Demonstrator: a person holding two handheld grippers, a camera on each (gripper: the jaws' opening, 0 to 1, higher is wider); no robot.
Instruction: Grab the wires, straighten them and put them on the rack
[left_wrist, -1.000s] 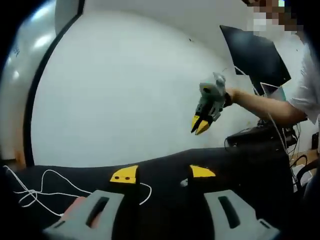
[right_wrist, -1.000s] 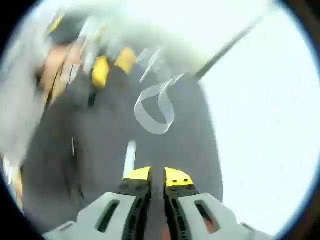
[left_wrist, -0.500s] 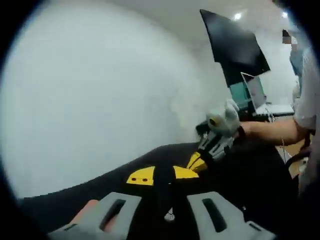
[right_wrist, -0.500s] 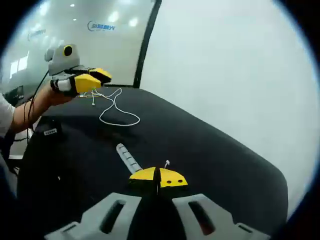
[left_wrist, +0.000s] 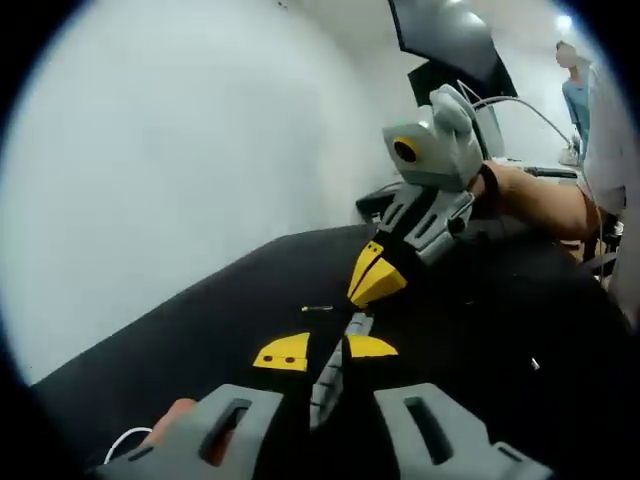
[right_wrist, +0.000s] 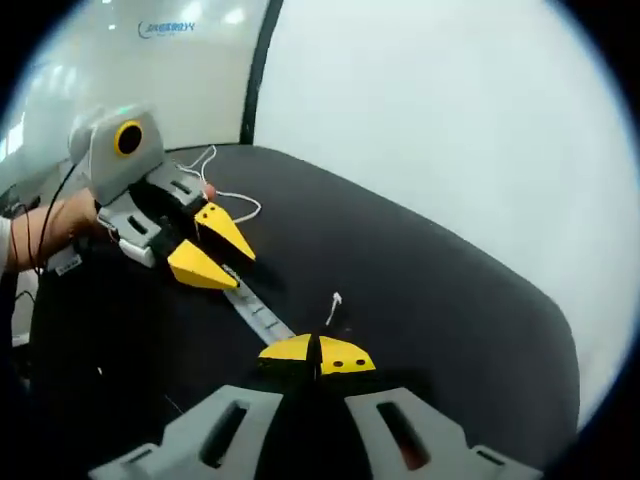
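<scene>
Black cloth covers the table (right_wrist: 450, 300) in front of us, and a plain white wall (left_wrist: 180, 150) rises behind it. In the right gripper view, we see the right gripper (right_wrist: 318, 352) with its yellow tips pressed together on one end of a grey, ribbed strip of wire (right_wrist: 255, 310) that runs away across the cloth; a thin white end sticks up just beyond the tips. The left gripper (right_wrist: 212, 250) comes in from the left of that view, its yellow jaws spread apart on either side of the same strip, farther along it. A hand (right_wrist: 50, 225) holds it from behind. Beyond it a loose white cable (right_wrist: 235, 200) lies curled on the cloth near the far edge. In the left gripper view, the left gripper (left_wrist: 325, 350) has its own jaws apart, with the grey strip (left_wrist: 330, 375) lying between them and close to the right-hand tip; we cannot tell whether it touches either pad. The right gripper (left_wrist: 375, 280) points down toward us there, its tips closed at the strip's far end. A dark monitor (left_wrist: 445, 35) hangs on the wall behind, and a bit of white cable (left_wrist: 125, 440) shows at the lower left.
</scene>
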